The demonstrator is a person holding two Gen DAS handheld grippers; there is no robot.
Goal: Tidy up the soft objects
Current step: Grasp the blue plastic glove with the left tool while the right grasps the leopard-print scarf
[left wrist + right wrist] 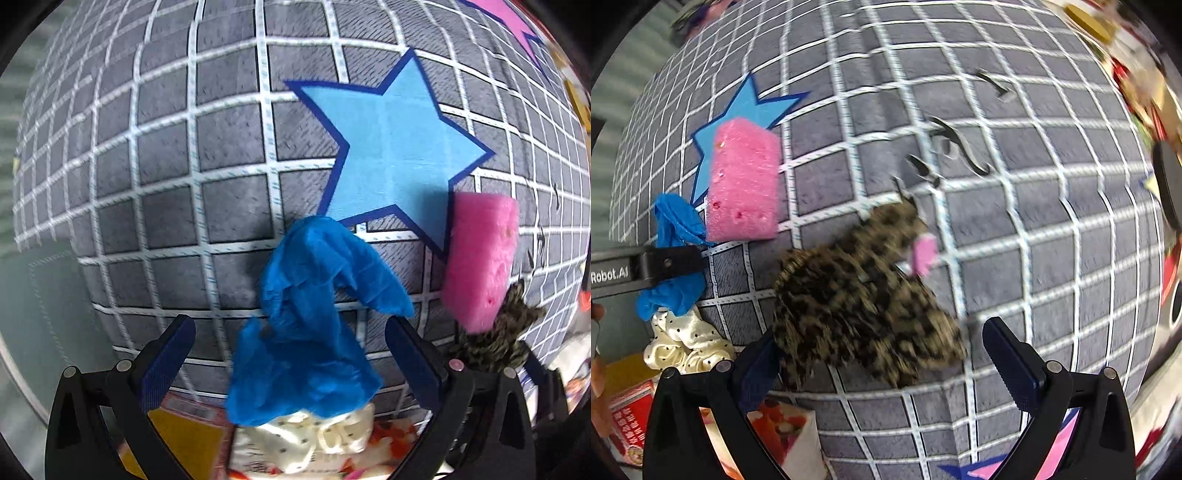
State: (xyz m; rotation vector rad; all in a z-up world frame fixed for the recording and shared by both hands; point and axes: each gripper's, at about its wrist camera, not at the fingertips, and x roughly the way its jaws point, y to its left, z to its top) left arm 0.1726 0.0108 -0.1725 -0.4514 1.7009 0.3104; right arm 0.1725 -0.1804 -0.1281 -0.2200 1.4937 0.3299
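The left tongs (291, 354) are gaping wide around a crumpled blue glove (310, 325) lying on the grid mat (184, 166). The right tongs (882, 354) are standing open around a motion-blurred leopard-print fuzzy item (860, 306), grip unclear. A pink sponge (744, 184) is partly hiding the blue star (750, 107).

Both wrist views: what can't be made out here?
- Leopard-print plush: motion-blurred in the right view; its shape is unclear. In the left view the right claw's finger hides most of it.
- White dotted scrunchie: partly under the blue glove in the left view.
- Red printed packets: cut by the right view's edge, text unreadable.
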